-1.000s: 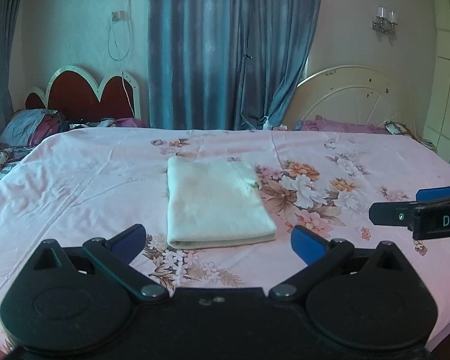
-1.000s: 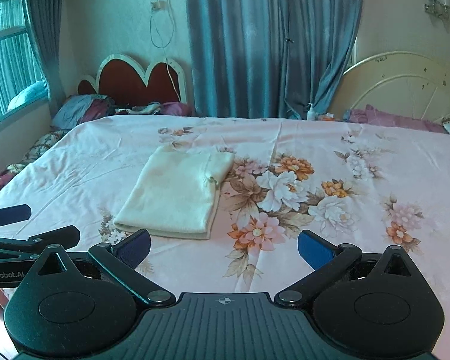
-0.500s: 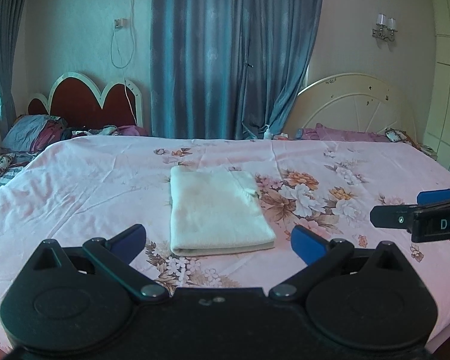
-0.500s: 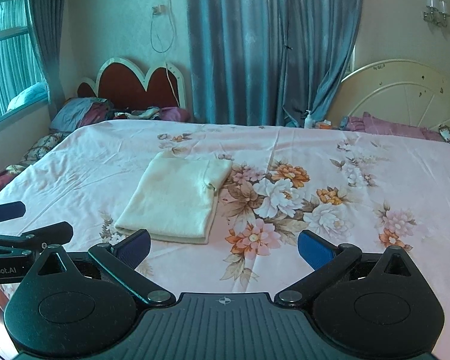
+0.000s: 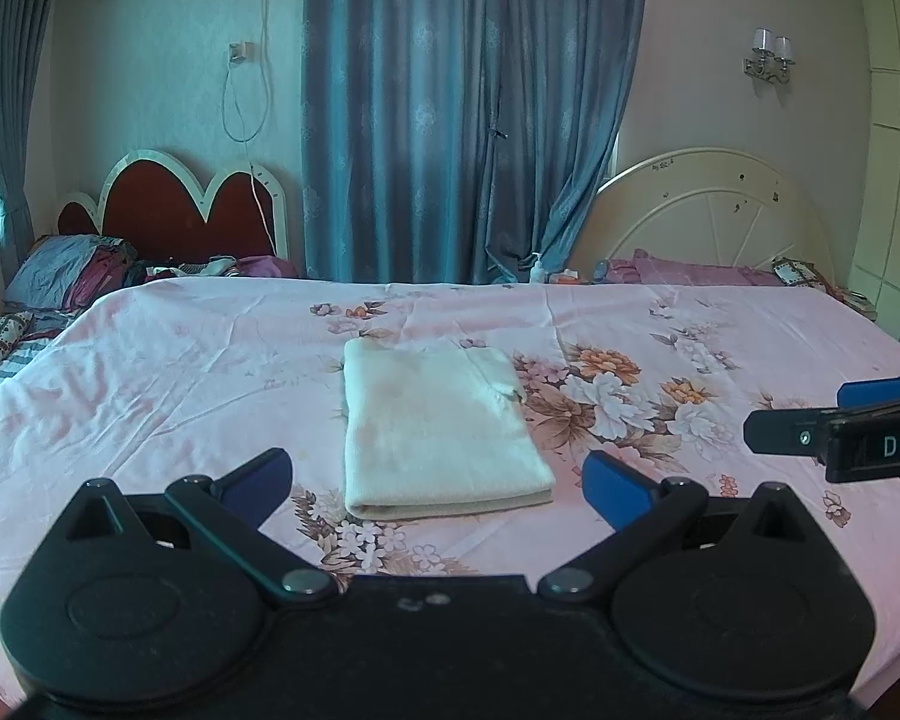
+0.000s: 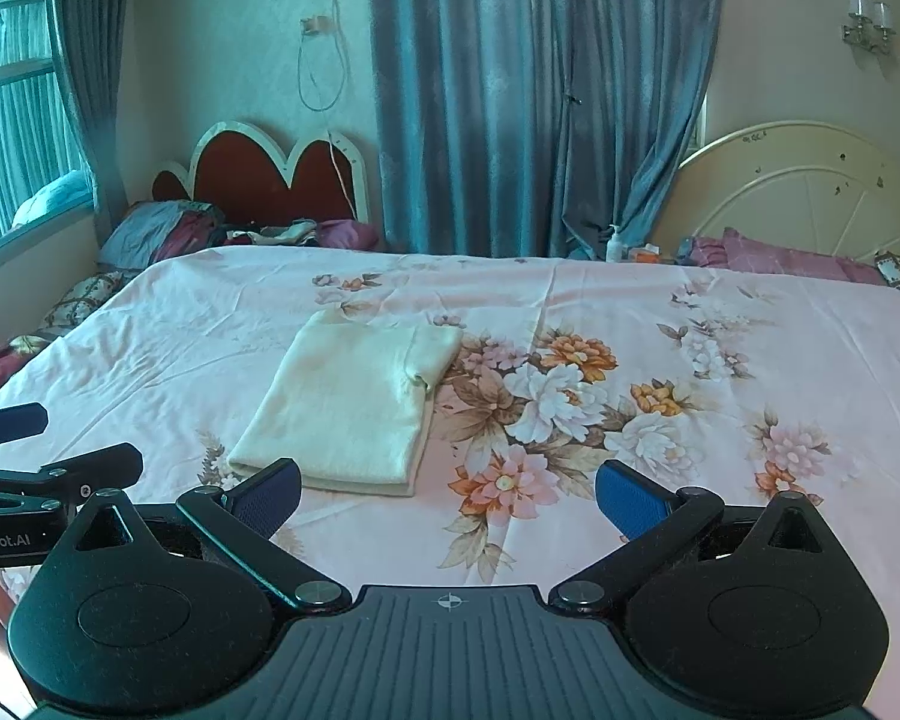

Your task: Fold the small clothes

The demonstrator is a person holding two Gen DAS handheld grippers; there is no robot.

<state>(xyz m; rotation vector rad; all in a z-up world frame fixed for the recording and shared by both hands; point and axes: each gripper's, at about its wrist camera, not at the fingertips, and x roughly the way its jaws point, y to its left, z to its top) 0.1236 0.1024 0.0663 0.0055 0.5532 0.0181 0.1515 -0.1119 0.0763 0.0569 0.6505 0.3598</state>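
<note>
A cream garment [image 5: 438, 426] lies folded into a neat rectangle on the pink floral bedsheet [image 5: 150, 396]; in the right wrist view the same folded garment [image 6: 354, 402] sits left of centre. My left gripper [image 5: 437, 480] hovers open just short of its near edge, nothing between the blue pads. My right gripper [image 6: 448, 495] is open too, held back from the garment's near right corner. The right gripper's fingers [image 5: 810, 420] show at the right edge of the left wrist view, and the left gripper's fingers [image 6: 42, 456] show at the left edge of the right wrist view.
The bed runs back to blue curtains [image 5: 450, 120]. A red heart-shaped headboard [image 5: 186, 210] with piled bedding [image 5: 72, 270] stands far left, a cream round headboard [image 5: 714, 210] with pink pillows [image 5: 690, 270] far right. A window [image 6: 18, 120] is on the left wall.
Both grippers have drawn back and risen from the bed, so the folded garment looks smaller and farther. The garment itself has not moved.
</note>
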